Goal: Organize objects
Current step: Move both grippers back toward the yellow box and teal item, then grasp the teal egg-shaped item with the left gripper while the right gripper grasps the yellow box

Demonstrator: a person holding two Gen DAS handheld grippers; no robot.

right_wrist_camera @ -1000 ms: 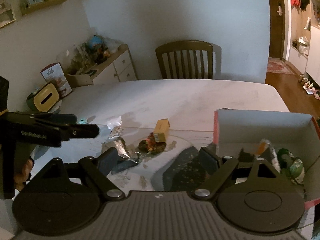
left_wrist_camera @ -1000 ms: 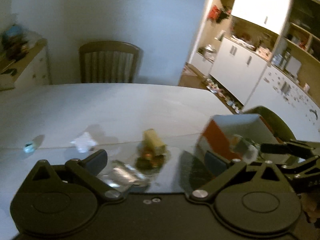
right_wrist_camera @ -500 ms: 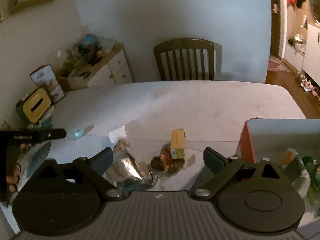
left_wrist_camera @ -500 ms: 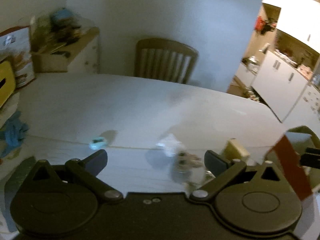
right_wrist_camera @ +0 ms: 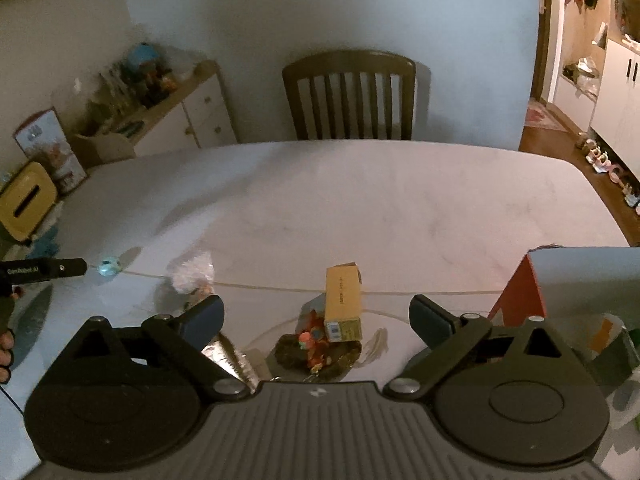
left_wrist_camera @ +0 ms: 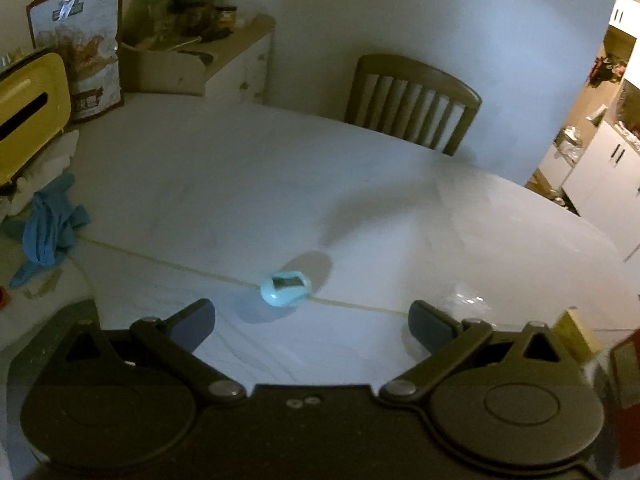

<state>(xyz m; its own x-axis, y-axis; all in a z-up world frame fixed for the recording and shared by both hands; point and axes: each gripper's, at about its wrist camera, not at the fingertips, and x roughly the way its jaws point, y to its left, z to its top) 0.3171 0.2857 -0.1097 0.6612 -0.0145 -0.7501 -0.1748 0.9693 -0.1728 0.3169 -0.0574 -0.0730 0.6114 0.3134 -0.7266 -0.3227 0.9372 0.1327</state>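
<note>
One small pale-blue oval gadget with a dark little screen on top is now sitting almost centred ahead of the left gripper, whereas a second ago that view was facing the foil, the yellow carton and the box, so the left tool has been swinging leftward across the table. It is lying flat on the white tabletop, right on the thin seam line, just beyond the fingertips and between their lines, slightly nearer the left finger, and nothing is touching it. Both left fingers are standing wide apart and holding nothing. From the right wrist view the same gadget is showing far to the left, just off the tip of the left tool. The right gripper is likewise gaping with nothing between its fingers, hovering over a yellow carton leaning on a dark clump of trinkets, with crumpled foil to the left and an open red-sided box to the right. Beyond the table a wooden chair is standing against the wall.
</note>
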